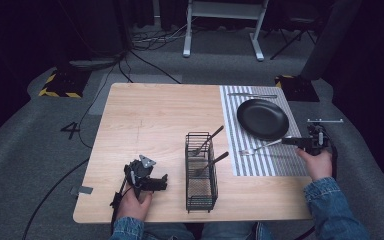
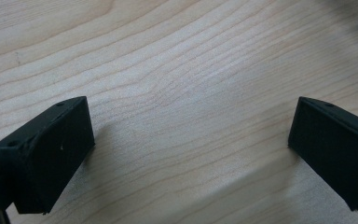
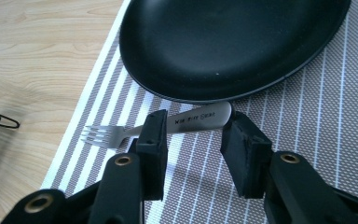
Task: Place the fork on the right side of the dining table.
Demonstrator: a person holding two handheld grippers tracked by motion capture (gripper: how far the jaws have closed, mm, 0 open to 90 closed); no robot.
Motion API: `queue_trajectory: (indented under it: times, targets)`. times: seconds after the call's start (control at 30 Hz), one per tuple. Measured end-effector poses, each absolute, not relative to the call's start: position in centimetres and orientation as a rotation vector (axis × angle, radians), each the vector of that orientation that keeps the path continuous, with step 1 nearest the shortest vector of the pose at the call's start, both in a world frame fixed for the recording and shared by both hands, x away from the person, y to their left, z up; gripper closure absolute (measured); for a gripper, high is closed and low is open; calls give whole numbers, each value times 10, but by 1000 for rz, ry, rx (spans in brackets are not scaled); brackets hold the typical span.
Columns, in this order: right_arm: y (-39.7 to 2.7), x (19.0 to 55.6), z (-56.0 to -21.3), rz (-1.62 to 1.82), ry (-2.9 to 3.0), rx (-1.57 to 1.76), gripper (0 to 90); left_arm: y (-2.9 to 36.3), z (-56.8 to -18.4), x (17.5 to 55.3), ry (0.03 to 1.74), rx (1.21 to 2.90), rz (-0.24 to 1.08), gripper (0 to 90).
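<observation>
fork (image 3: 168, 127) handle lies between the right gripper's (image 3: 193, 142) parted jaws.

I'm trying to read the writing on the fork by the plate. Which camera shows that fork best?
The right gripper view: the fork lies close up on the striped mat, tines and stamped handle clear, beside the black plate, the handle between open jaws. The high view shows it small and thin. The left gripper view looks at bare wood.

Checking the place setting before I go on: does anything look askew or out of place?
The fork lies slanted on the striped mat, its handle end right at the black plate's rim, between the right gripper's open jaws. Nothing looks spilled or damaged.
</observation>
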State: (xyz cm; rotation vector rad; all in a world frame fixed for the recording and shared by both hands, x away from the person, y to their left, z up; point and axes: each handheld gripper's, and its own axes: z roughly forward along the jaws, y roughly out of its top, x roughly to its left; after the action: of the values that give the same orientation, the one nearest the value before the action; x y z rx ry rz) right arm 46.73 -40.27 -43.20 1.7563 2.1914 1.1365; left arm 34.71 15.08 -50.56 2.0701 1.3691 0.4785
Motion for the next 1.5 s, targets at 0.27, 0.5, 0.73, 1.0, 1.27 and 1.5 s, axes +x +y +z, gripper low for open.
queue_trajectory:
  times: [0.27,0.5,0.73,1.0,1.27,1.5]
  targets:
    - [-414,468,-444,1144,2182,1819,593,151,-506,347,1369,2070,479,2]
    - [-418,467,-448,1142,2185,1842,589,151,-506,347,1369,2070,479,2]
    - [-422,465,-453,1143,2183,1859,584,151,-506,347,1369,2070,479,2]
    - [-424,466,-457,1137,2182,1879,583,151,-506,347,1369,2070,479,2]
    - [-426,466,-461,1134,2189,1899,577,151,-506,347,1369,2070,478,2]
    - [-430,466,-465,1125,2188,1923,573,151,-506,347,1369,2071,478,2]
